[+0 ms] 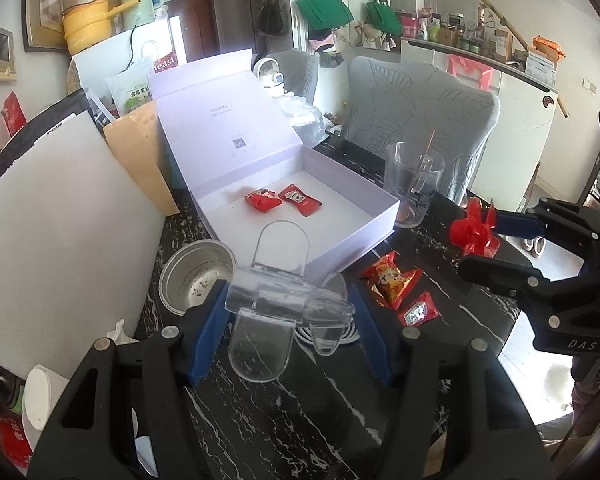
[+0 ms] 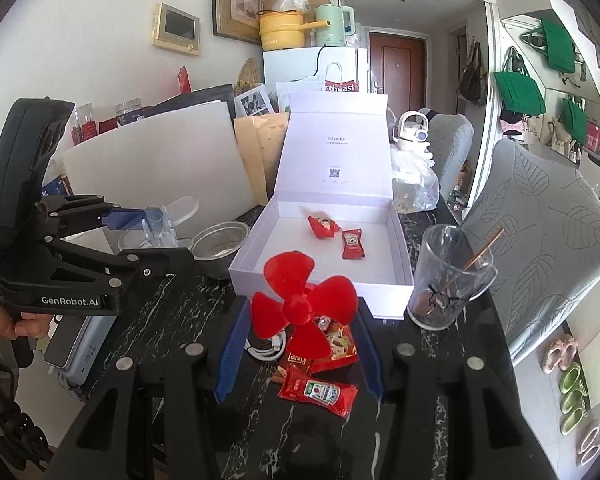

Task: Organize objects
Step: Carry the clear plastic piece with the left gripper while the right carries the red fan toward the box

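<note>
Ahead, open box [image 1: 374, 216] roomy; left hand-held gripper [image 1: 290, 312] clamps clear piece [image 1: 276, 300], right [image 2: 298, 320] red fan [image 2: 300, 306]

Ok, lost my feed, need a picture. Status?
Left gripper shut on clear plastic clip. Right gripper shut on red plastic fan blade. Open white box ahead holds two red packets. Tall clear glass beside box.

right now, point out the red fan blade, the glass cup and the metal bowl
red fan blade [image 2: 296, 304], right wrist view, on its hub
glass cup [image 1: 414, 184], left wrist view, on its side wall
metal bowl [image 1: 196, 276], left wrist view, on its inner wall
</note>
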Demonstrator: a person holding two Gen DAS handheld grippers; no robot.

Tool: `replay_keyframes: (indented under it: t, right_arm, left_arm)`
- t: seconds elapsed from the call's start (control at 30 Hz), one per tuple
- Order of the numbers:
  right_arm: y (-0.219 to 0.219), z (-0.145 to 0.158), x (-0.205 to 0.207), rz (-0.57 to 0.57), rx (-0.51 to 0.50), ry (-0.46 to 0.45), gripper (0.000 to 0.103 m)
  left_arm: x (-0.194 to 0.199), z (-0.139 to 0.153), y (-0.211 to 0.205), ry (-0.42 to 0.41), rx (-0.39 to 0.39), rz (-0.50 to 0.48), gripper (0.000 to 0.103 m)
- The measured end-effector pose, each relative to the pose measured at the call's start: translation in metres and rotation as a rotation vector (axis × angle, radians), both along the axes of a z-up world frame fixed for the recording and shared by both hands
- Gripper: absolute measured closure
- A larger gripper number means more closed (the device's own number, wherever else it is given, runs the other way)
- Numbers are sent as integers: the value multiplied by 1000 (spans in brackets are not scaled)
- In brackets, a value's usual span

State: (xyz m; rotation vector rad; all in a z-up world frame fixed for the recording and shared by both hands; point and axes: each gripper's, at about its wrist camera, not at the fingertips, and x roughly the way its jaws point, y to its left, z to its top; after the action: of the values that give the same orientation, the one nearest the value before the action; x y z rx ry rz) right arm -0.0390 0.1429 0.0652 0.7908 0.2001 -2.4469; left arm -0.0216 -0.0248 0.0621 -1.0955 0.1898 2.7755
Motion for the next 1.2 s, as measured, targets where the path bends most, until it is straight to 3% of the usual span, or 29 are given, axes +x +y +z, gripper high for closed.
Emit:
replay_keyframes:
  t: [0.43, 1.2]
  right_arm:
    - [-13, 17, -31, 19, 20, 29, 52]
    - [-29, 5, -121, 18, 48, 0, 52]
  left_arm:
    - [-38, 17, 0, 4, 44, -19, 43]
    - [-129, -6, -13, -60, 7, 14, 43]
